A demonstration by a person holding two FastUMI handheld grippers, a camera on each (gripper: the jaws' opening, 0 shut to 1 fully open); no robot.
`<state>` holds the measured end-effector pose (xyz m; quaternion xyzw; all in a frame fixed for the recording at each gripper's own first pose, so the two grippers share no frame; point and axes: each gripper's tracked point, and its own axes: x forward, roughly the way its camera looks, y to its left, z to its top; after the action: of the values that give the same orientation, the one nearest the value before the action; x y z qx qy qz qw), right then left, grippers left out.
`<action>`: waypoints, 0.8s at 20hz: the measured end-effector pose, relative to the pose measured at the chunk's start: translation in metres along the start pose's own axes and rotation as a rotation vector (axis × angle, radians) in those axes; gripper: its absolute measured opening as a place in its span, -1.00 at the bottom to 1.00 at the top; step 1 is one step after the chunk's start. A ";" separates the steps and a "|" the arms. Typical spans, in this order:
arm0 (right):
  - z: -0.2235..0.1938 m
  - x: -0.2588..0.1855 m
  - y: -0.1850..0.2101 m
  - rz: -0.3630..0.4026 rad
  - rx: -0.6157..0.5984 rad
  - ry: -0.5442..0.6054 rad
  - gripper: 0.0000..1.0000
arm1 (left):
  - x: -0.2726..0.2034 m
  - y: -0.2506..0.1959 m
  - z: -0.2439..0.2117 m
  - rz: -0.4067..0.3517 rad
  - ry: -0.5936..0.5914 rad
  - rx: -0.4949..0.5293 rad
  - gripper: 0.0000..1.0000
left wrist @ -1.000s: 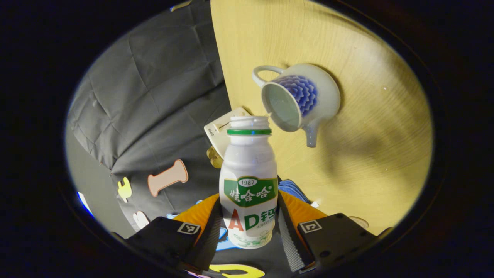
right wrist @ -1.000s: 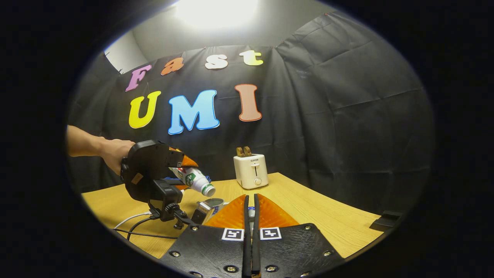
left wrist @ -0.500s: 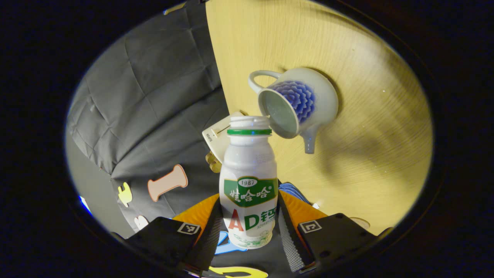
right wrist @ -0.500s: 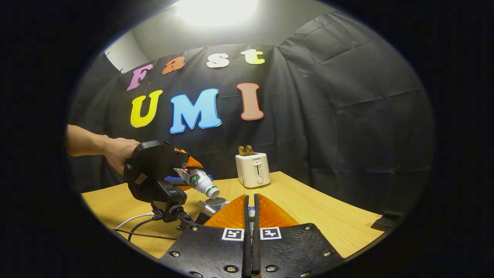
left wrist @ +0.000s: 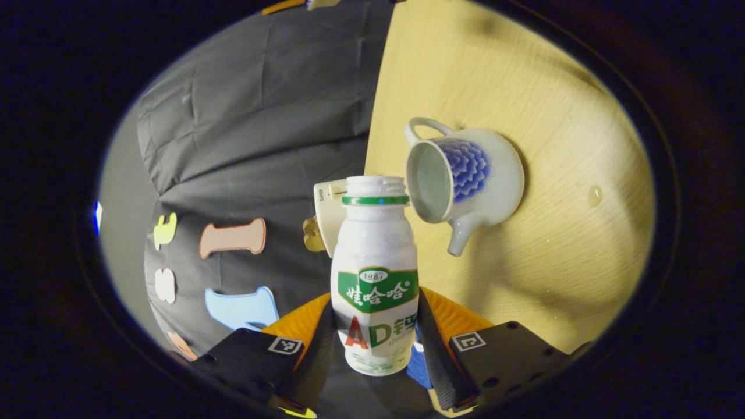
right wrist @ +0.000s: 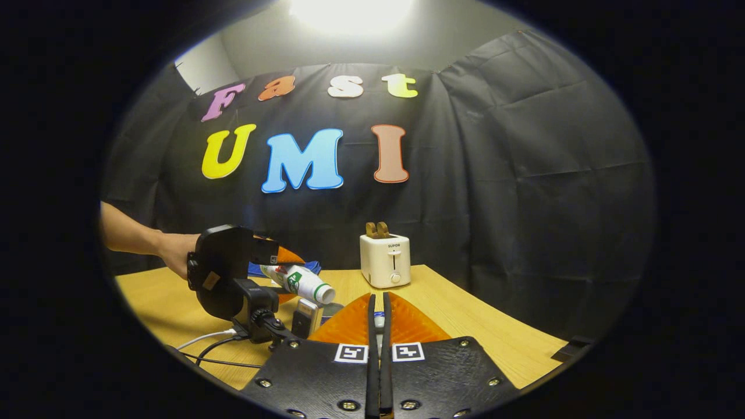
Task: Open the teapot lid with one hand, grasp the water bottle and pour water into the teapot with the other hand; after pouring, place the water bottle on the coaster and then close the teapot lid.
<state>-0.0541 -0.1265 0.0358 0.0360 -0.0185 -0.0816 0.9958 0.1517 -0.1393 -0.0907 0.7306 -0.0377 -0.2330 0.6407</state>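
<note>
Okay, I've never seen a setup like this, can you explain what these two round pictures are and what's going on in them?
A person holds a two-finger tool in each hand, and each tool carries a wide-angle camera looking along its own fingers.

The left gripper view looks past the left gripper, whose fingers clamp an uncapped water bottle tipped toward the open teapot on the wooden table.

The right gripper view looks across the table. The right gripper has its fingers closed, with something small between them that I cannot make out. Farther off are the hand holding the left gripper, the bottle and a toaster.
</note>
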 end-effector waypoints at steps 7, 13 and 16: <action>0.008 0.063 0.053 0.105 -0.052 0.036 -0.98 | -0.021 0.012 -0.050 0.141 -0.049 -0.608 0.65; -0.030 0.128 0.086 0.135 -0.112 0.119 -0.98 | -0.062 0.014 -0.129 0.223 -0.072 -1.302 0.56; -0.046 0.143 0.089 0.129 -0.109 0.143 -0.98 | -0.075 0.032 -0.184 0.294 -0.053 -1.520 0.65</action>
<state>0.1029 -0.0588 0.0013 -0.0140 0.0548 -0.0155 0.9983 0.1648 0.0509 -0.0251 0.0717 0.0207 -0.1251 0.9893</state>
